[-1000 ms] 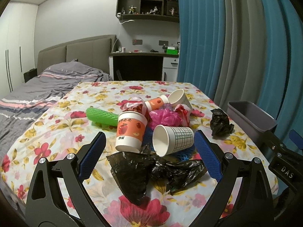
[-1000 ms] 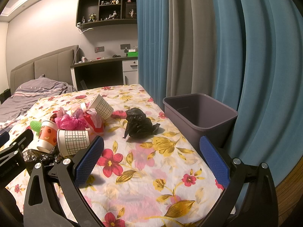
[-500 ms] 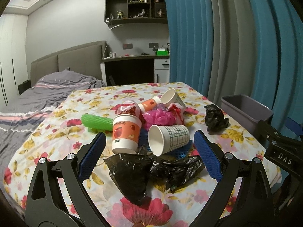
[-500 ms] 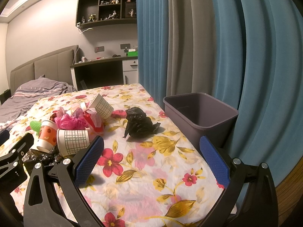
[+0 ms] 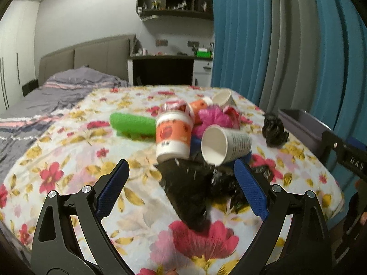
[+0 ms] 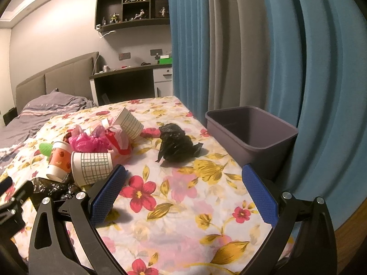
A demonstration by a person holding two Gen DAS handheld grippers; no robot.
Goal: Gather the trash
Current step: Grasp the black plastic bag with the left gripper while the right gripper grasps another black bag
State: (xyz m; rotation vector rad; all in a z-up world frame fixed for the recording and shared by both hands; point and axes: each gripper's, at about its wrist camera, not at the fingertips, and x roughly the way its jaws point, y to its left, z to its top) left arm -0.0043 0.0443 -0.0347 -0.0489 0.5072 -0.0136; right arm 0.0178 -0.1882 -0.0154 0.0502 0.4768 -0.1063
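Left gripper [image 5: 181, 176]: jaws spread wide, nothing between the blue pads, touching nothing. It hangs above the near end of a flattened black plastic bag [image 5: 188, 190] lying on the floral tablecloth [image 5: 68, 160]. Just past the bag, a heap of trash: an upright orange-and-white paper cup [image 5: 173, 135], a white grid-pattern cup [image 5: 226, 143] on its side with its mouth toward the camera, a green foam sleeve [image 5: 132, 123], crumpled pink plastic [image 5: 212, 119]. This view is motion-blurred; print on the cups is unreadable.

Right gripper [image 6: 183, 190]: jaws also spread wide, empty, over bare cloth. Ahead of it a crumpled black bag [image 6: 176, 145] sits apart from the heap, near the table's right edge. The grey bin [image 6: 252, 135] stands beside that edge, against the blue curtain [image 6: 321, 68]; its floor is only partly visible and its base is cut off by the table.

Left gripper's body intrudes at the lower left of the right view, covering part of the flat bag.
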